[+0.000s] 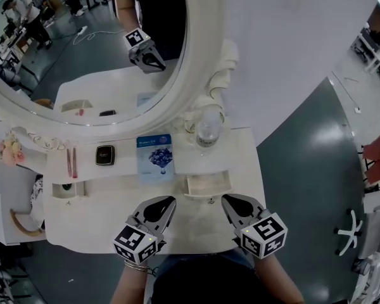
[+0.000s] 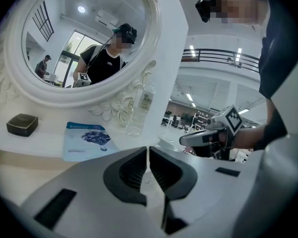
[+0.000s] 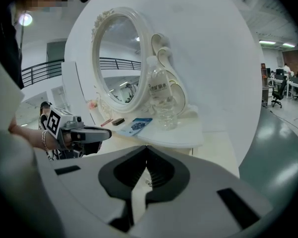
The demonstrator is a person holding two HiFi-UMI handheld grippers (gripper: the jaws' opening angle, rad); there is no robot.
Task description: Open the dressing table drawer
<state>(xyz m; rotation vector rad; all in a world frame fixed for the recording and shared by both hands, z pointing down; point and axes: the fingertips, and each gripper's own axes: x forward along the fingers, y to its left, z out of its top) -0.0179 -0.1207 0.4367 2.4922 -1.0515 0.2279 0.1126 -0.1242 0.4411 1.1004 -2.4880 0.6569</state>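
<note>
The white dressing table (image 1: 114, 220) has a small drawer (image 1: 207, 185) under its raised shelf, standing pulled out, with its inside showing. Just in front of the drawer's right corner, above the tabletop, is my right gripper (image 1: 226, 199), shut and empty; its jaws meet in the right gripper view (image 3: 146, 150). My left gripper (image 1: 170, 200) hovers to the left of the drawer, below the blue packet, also shut with nothing held (image 2: 148, 150). Neither gripper touches the drawer.
On the shelf lie a blue packet (image 1: 155, 157), a black box (image 1: 105, 155), a pink item (image 1: 71, 162) and a clear water bottle (image 1: 207, 132). The big oval mirror (image 1: 82, 49) rises behind. Pink flowers (image 1: 9, 149) sit far left. The table's right edge drops to green floor (image 1: 304, 170).
</note>
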